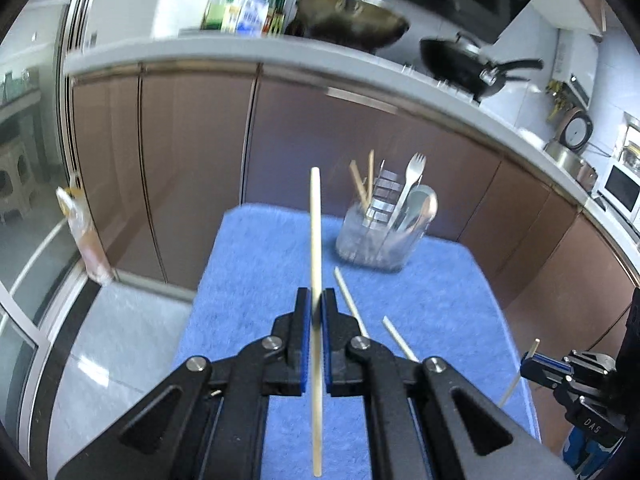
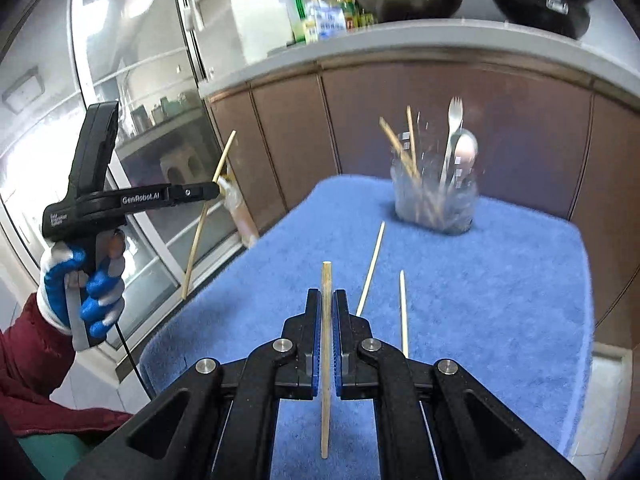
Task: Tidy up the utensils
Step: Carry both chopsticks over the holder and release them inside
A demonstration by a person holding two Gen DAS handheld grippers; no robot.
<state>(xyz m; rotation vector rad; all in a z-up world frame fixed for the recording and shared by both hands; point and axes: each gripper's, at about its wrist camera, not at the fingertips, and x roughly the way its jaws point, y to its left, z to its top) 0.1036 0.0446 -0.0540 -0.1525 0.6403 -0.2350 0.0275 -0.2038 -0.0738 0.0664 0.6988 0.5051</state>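
Chopsticks (image 2: 371, 267) lie on towel (image 2: 500, 280) before utensil holder (image 2: 436, 200).

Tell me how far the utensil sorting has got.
Done: the clear holder on the blue mat already has two chopsticks, a fork and a spoon standing in it. In hand: the left hand-held gripper and the right hand-held gripper each clamp one chopstick. Left: two loose chopsticks lie on the mat.
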